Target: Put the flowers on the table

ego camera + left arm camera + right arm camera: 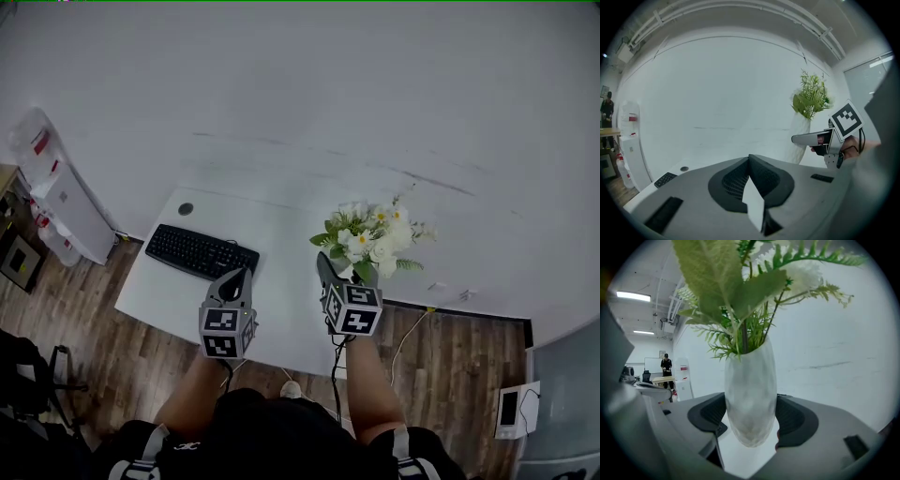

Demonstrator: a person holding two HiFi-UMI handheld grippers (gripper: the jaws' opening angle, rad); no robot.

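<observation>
White wall (300, 94) with faint scuff streaks; brown wood floor (84, 319); white table (169, 286) against wall, black keyboard (202, 251) on its left part; white unit (66, 202) left of table; ceiling strip lights (633, 296) lit

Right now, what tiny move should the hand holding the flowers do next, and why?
Probably lower the right hand-held gripper straight down: its jaws clamp the white vase of flowers, whose base seems to hang just above the white table.
</observation>
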